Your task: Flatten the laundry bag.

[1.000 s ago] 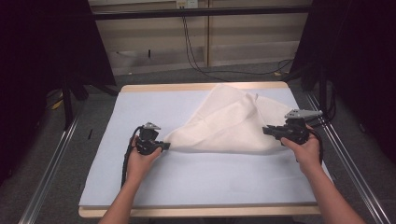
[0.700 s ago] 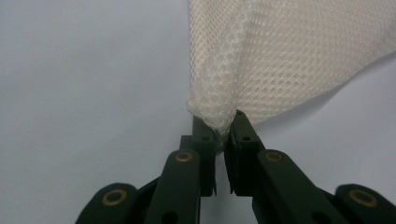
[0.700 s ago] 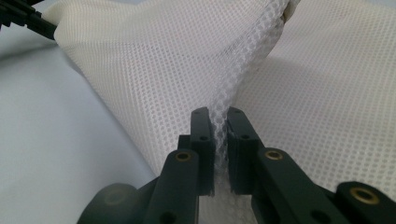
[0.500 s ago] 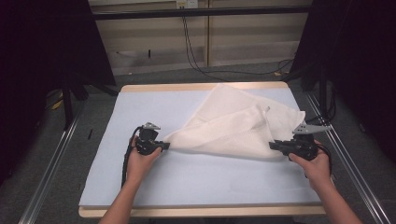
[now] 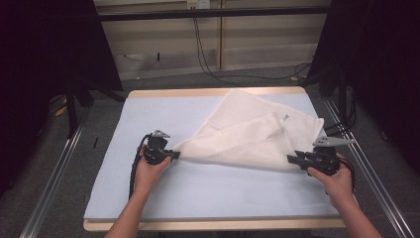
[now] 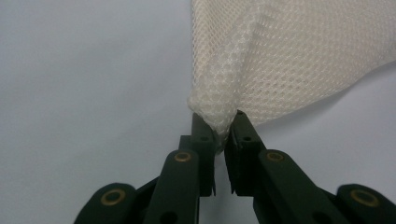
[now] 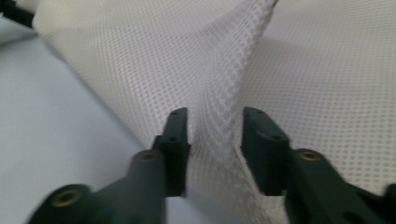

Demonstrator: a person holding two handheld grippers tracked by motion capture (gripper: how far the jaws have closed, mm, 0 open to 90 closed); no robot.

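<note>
My left gripper point(image 6: 219, 128) is clamped on the near-left corner of the mesh cloth point(image 5: 257, 134), which lies across the table's point(image 5: 148, 119) right half. My right gripper point(image 7: 212, 140) straddles a fold, jaws apart; I'd close squarely before pulling anything taut.

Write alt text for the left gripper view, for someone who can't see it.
The left gripper, its two black jaws rising from the bottom, is shut on a bunched corner of a cream mesh cloth. The cloth spreads up and to the right over a pale blue table cover.
</note>
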